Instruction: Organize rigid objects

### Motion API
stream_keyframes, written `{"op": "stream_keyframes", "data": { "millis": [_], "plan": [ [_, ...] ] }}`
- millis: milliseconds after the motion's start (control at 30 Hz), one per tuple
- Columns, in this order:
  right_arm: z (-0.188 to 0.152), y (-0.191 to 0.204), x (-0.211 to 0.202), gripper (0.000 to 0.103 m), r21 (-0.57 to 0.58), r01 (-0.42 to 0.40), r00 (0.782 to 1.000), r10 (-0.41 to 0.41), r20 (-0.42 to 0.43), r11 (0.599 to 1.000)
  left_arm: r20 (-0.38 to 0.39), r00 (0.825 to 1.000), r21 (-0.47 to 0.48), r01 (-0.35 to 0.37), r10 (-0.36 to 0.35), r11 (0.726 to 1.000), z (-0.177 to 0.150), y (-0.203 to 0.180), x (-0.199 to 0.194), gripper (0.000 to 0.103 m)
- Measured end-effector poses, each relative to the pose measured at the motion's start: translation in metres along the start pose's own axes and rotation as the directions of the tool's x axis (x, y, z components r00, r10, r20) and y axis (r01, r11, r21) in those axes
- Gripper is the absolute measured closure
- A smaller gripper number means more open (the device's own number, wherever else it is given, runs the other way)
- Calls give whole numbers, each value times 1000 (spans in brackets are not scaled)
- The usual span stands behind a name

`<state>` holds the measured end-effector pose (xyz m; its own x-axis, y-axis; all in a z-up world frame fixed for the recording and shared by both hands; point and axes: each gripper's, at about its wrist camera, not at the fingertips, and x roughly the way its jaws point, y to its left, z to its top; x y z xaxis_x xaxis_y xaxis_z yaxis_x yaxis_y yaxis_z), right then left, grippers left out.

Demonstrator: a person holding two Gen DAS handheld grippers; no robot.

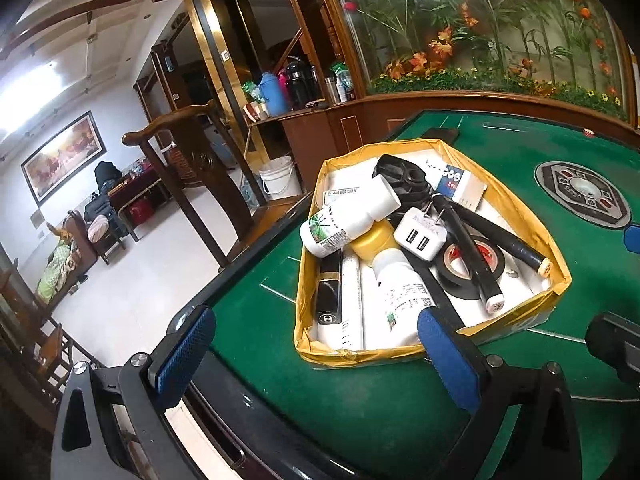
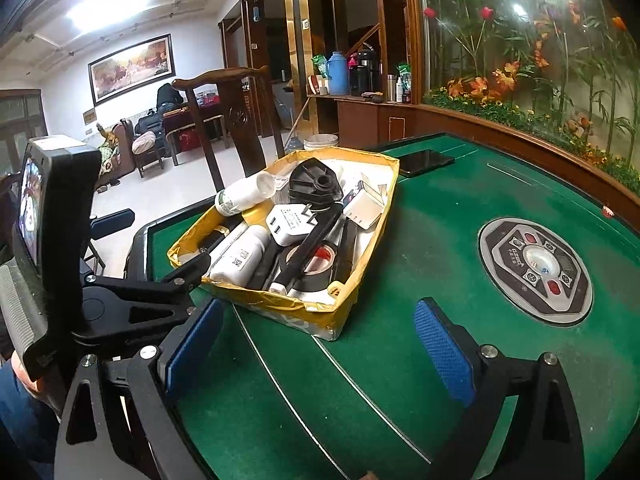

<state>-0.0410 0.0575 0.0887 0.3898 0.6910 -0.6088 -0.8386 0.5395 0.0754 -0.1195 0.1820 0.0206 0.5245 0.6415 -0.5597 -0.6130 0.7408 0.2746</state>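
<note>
A yellow-taped cardboard box [image 1: 560,280] [image 2: 340,308] sits on the green mahjong table. It holds several rigid items: white bottles [image 1: 344,224] [image 2: 244,196], a white USB charger [image 1: 420,238] [image 2: 288,224], a roll of black tape [image 1: 468,268] [image 2: 320,268], black tubes [image 1: 468,248] [image 2: 312,240], a black perfume bottle [image 1: 330,296] and a black plastic part [image 1: 404,176] [image 2: 316,186]. My left gripper [image 1: 316,364] is open and empty, just short of the box's near edge. My right gripper [image 2: 320,356] is open and empty over bare felt, near the box's corner.
The green table [image 2: 400,400] has a round control panel [image 1: 582,192] [image 2: 536,270] in the middle and a dark phone [image 2: 426,162] at its far side. A wooden chair [image 1: 192,168] [image 2: 232,120] stands beyond the table's left edge. A glass flower display runs along the back.
</note>
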Motion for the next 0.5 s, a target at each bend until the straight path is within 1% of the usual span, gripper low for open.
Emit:
{"op": "stream_keyframes", "data": {
  "millis": [500],
  "plan": [
    [-1,1,5,7,-7,0,1000,0,-16,1000,-13,1000,-9,1,-1,1000,-3,2,3,1]
  ]
}}
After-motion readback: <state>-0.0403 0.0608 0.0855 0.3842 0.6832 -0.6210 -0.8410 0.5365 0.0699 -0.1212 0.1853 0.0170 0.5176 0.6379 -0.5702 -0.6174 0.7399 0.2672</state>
